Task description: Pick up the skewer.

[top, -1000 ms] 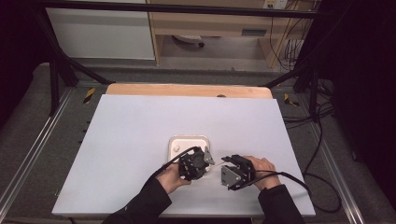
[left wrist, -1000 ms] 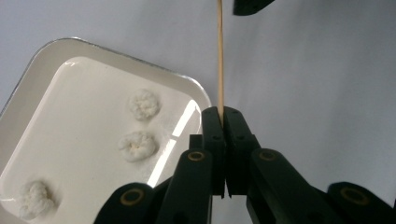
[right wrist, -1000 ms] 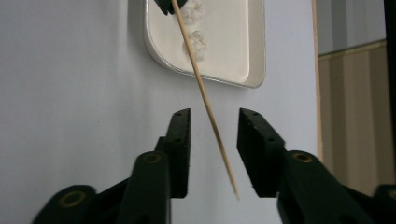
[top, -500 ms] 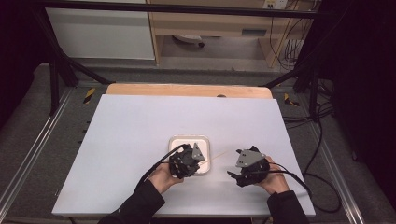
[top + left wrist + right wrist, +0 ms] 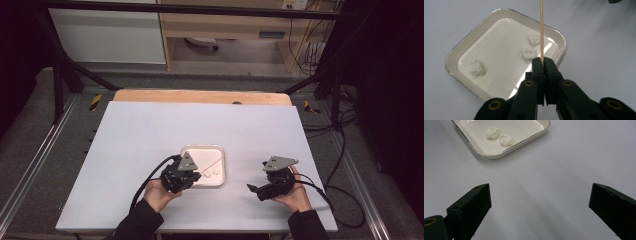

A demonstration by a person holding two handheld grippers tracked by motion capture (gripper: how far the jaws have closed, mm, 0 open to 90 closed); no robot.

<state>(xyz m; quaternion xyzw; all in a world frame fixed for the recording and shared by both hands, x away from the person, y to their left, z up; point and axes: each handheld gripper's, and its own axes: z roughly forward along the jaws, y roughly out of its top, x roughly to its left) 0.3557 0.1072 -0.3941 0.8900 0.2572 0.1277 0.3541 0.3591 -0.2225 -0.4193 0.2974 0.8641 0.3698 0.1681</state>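
High view, left to right: the white bench (image 5: 150, 150) carries, near its front edge, the left gripper (image 5: 181, 176), held in the person's left hand (image 5: 159, 194) with its cable curving back toward the sleeve and its grey three-cornered plate on top. This gripper sits at the front left corner of a shallow white tray (image 5: 204, 150) with rounded corners. Its jaws are closed on the lower end of a thin wooden skewer (image 5: 214, 162), which slants up and to the right across the tray and ends just past the tray's right rim. In the left gripper view the skewer (image 5: 541, 30) rises straight from between the two pressed-together jaws of the left gripper (image 5: 543, 62) and crosses above the tray (image 5: 456, 51), in which lie three small white clumps (image 5: 528, 53): two close together near the skewer and one apart at the other end. To the right of the tray, well apart from it, the right gripper (image 5: 256, 189) rests in the person's right hand (image 5: 295, 196) over bare bench, pointing left. In the right gripper view the right gripper (image 5: 539, 197) has its jaws spread wide with nothing between them; the tray (image 5: 506, 150) and two of the clumps (image 5: 499, 136) lie ahead of it.
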